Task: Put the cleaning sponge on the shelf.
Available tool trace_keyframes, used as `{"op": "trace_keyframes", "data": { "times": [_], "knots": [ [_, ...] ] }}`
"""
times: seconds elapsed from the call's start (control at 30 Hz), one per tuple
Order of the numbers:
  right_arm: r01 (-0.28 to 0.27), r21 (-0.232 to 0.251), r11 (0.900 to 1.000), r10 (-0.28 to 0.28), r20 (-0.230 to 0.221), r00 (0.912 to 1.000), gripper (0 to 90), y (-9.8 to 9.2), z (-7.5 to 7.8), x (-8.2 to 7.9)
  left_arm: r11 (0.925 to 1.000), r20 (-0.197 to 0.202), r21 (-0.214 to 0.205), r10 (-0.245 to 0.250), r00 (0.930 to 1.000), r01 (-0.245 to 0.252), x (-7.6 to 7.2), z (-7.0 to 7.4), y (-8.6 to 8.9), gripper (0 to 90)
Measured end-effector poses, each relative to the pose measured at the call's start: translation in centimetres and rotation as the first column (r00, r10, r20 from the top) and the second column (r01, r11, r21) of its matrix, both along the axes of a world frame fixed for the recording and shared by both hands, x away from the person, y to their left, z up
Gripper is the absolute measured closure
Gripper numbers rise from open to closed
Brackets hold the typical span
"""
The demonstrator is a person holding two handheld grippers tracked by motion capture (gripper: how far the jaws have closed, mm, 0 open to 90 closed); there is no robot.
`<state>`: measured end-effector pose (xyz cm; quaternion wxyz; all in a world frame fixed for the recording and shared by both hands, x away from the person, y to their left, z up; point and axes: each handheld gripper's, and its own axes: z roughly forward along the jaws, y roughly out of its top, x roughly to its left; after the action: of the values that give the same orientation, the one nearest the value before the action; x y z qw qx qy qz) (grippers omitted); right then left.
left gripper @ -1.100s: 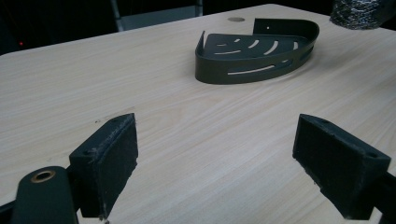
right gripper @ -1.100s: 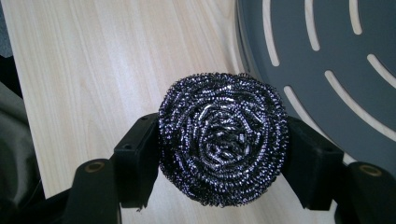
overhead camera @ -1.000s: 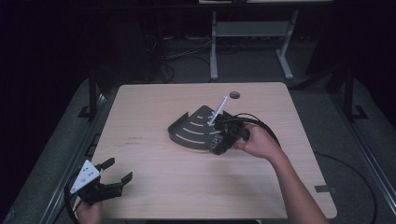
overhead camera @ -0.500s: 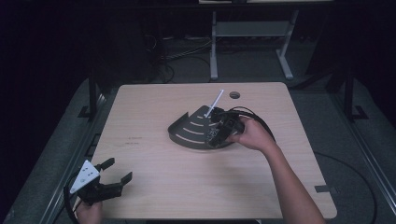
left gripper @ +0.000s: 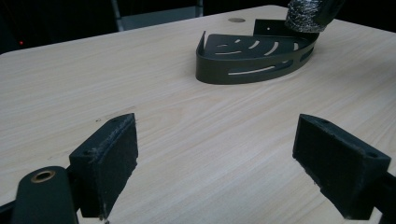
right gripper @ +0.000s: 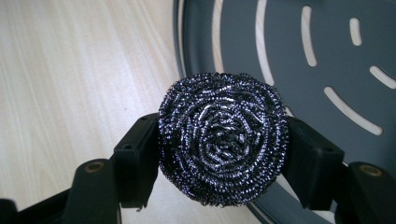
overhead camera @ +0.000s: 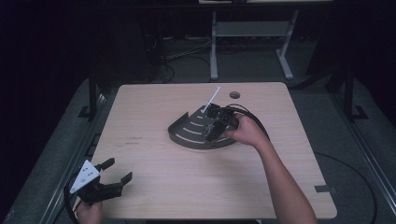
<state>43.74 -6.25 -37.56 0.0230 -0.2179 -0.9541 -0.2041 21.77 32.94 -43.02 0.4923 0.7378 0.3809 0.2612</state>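
Observation:
A dark quarter-round slotted metal rack (overhead camera: pixel 196 131) lies near the middle of the wooden table (overhead camera: pixel 154 112). My right gripper (overhead camera: pixel 215 130) hangs over the rack's right part, shut on a steel wool scouring ball (right gripper: pixel 222 137) that fills the space between its jaws; below it lie the rack's rim and slotted floor (right gripper: pixel 299 56). A thin white stick (overhead camera: pixel 211 100) rises from behind the rack. My left gripper (overhead camera: pixel 114 173) rests at the table's near left corner, open, with nothing between its pads (left gripper: pixel 112 156). From there the rack (left gripper: pixel 254 56) and the scouring ball (left gripper: pixel 306 18) show far ahead.
A round cable hole (overhead camera: pixel 234 95) sits in the table near its far edge. A black cable (overhead camera: pixel 254 122) loops on the table behind the right hand. A metal stand (overhead camera: pixel 247 32) is on the floor beyond the table.
My right gripper has moved left and toward the near side over the rack, carrying the scouring ball. The left gripper has stayed in place.

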Motion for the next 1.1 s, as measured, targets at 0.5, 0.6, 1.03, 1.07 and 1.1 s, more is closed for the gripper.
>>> {"op": "trace_keyframes", "data": {
  "times": [0.5, 0.6, 1.03, 1.07, 1.1],
  "knots": [
    [0.051, -0.010, 0.9986, -0.052, -0.014, 0.9986, 33.2, 0.0, -1.7, 1.9, 1.0000, -0.001, -0.001, 0.000, 1.0000, 0.000, 0.0, 0.0, 0.0, 13.5],
    [0.059, -0.022, 0.9980, -0.060, -0.016, 0.9981, 33.1, 0.1, -2.1, 2.1, 1.0000, -0.002, -0.004, 0.000, 1.0000, 0.000, 0.0, -0.1, 0.0, 13.5],
    [0.114, -0.036, 0.9929, -0.114, -0.009, 0.9934, 33.1, 0.0, -3.4, 3.3, 1.0000, -0.001, -0.003, 0.003, 1.0000, -0.003, 0.0, 0.0, 0.1, 13.5],
    [0.113, -0.038, 0.9929, -0.113, -0.006, 0.9935, 33.1, 0.0, -3.4, 3.3, 1.0000, -0.001, -0.004, 0.003, 1.0000, -0.003, 0.0, 0.0, 0.1, 13.5],
    [0.117, -0.037, 0.9924, -0.118, -0.005, 0.9930, 33.1, 0.0, -3.5, 3.4, 1.0000, -0.002, -0.003, 0.003, 1.0000, -0.003, 0.0, -0.1, 0.1, 13.5]
  ]
}}
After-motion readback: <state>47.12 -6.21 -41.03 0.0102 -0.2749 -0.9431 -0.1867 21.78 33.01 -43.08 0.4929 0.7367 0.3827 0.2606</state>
